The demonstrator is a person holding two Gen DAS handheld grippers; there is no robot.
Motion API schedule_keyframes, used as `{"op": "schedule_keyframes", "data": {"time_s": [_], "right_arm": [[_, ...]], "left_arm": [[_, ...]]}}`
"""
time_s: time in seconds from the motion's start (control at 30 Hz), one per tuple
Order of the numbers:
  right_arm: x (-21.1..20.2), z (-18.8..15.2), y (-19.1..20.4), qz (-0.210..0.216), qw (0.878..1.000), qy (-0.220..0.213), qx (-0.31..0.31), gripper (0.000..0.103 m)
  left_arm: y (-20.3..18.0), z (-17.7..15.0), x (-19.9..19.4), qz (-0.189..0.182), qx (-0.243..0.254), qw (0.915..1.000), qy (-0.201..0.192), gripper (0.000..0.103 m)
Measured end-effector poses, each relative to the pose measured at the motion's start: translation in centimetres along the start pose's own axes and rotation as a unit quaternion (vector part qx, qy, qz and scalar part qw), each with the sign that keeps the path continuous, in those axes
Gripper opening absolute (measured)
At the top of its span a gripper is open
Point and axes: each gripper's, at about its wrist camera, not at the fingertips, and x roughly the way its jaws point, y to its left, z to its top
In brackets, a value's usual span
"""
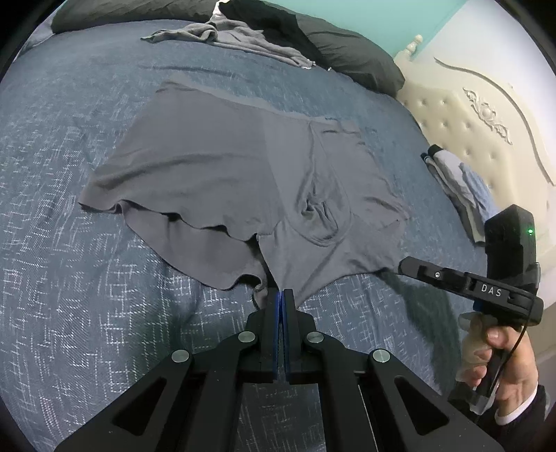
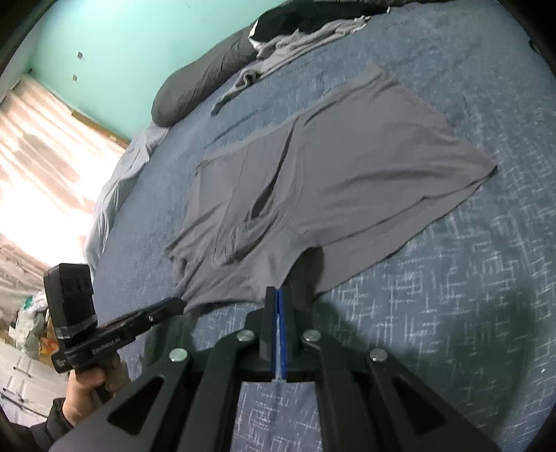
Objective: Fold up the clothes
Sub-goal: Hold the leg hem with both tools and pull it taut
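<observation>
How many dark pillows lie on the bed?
2: one pillow at the head of the bed near the cream headboard, another pillow further along the same edge. More may be hidden under clothes.

Left gripper (image 1: 281, 295): jaws closed, blue pads pressed together, pinching the near hem of the grey shorts (image 1: 226, 174). Pointed steeply down toward the near edge of the bed (image 1: 69, 313). Seen from the right wrist view it comes in low from the left, tip (image 2: 175, 306) at the shorts' near left corner, held by the left hand (image 2: 93, 382) wrapped round the handle, dark sleeve at the wrist.

Right gripper (image 2: 278, 295): jaws closed, pads together on the shorts' near hem. Angled downward. In the left wrist view it reaches in from the right, tip (image 1: 405, 266) at the shorts' near right corner; right hand (image 1: 504, 365) grips the handle, dark cuff showing.
</observation>
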Motion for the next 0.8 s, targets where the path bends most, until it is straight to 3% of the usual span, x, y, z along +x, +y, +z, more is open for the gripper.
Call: {"op": "schedule_keyframes", "data": {"time_s": [0.4, 0.8], "right_arm": [[0.6, -0.3, -1.3, -0.003, 1.000, 0.007, 0.030, 0.001], [0.6, -0.1, -1.5, 0.006, 0.999, 0.008, 0.044, 0.004]], "left_arm": [[1.3, -0.1, 1.3, -0.015, -0.039, 0.9990, 0.018, 0.001], [1.0, 0.6, -0.1, -0.020, -0.042, 0.9989, -0.001, 0.002]]}}
